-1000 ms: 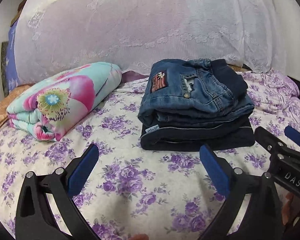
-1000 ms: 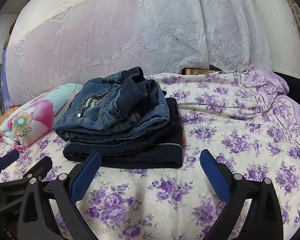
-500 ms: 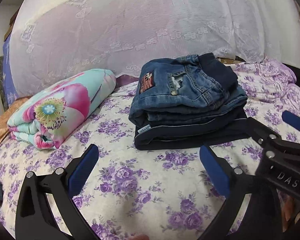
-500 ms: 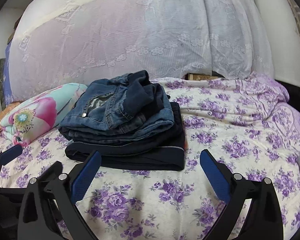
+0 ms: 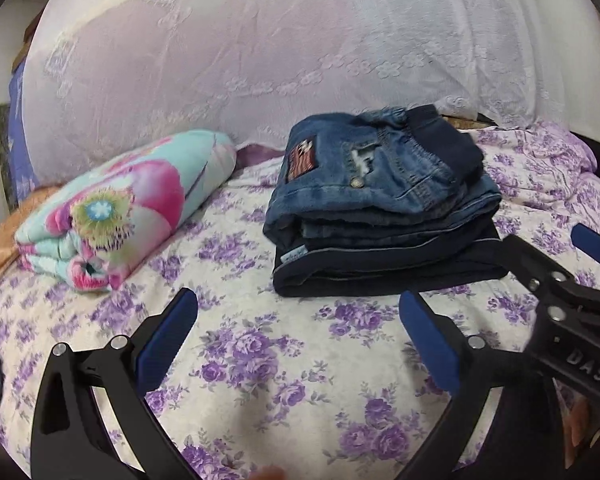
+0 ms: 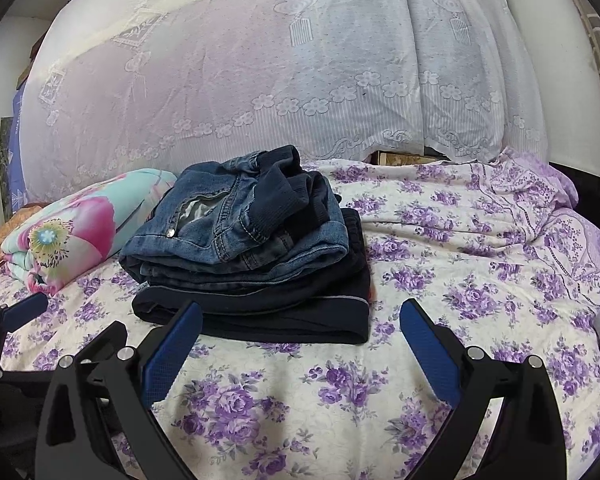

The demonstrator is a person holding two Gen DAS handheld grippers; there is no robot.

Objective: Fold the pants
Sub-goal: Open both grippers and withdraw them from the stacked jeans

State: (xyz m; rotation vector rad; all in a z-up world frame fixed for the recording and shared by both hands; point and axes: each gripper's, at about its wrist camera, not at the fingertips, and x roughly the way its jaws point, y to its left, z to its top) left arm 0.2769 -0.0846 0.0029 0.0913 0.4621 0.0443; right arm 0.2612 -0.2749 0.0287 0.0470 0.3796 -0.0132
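Both your grippers gape wide and empty over the bed, with the folded pants stacked just ahead of them.

Your left gripper [image 5: 298, 344] grips nothing; the folded jeans [image 5: 380, 188] lie ahead and to its right, stacked on dark folded pants [image 5: 384, 270] whose near edge sits just beyond its fingertips. Your right gripper [image 6: 300, 350] is likewise spread and bare, its left fingertip overlapping the stack's near edge in view; contact cannot be judged. Open floral bedsheet [image 6: 480, 264] stretches ahead and right of it. A rolled floral blanket [image 5: 116, 212] lies well left of the stack. A white lace curtain [image 6: 260, 80] closes the far side.
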